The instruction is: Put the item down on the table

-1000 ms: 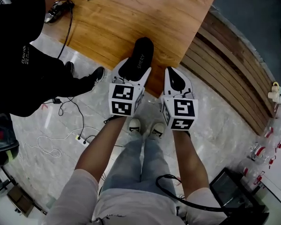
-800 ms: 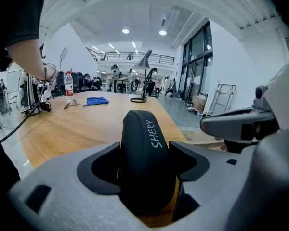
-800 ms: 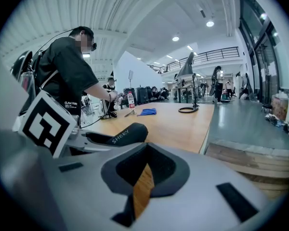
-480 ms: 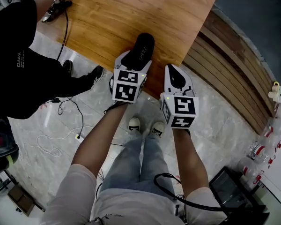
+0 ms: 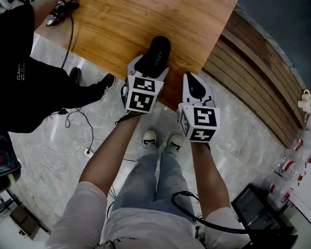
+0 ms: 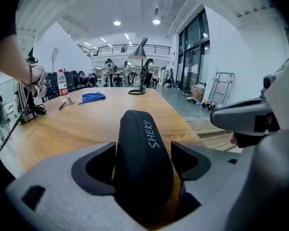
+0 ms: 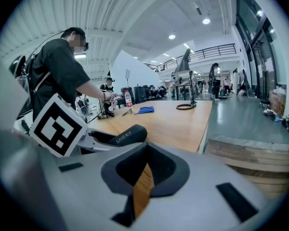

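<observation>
Between the fingers of the left gripper (image 5: 148, 72), a black, rounded oblong case (image 6: 144, 143) is pinched by its near end, its far end reaching over the edge of the light wooden table (image 5: 145, 14). Just beside it, the right gripper (image 7: 143, 179) is pressed nearly together on nothing. Placing is judged under way; lowering onto the wood, then release, is called for.

A wood-grain tabletop (image 5: 145, 14) runs the length of a bright hall, its near corner ending above a pale tiled floor (image 5: 67, 154). On its far left side lie a crumpled blue cloth (image 6: 93, 97), a small metal tool (image 6: 66, 103) and a bundle of black cable (image 6: 31, 113) (a clear bottle (image 6: 62, 83) with a red label stands just behind them). A desk lamp (image 6: 136, 92) on a round black base stands at the far end.
</observation>
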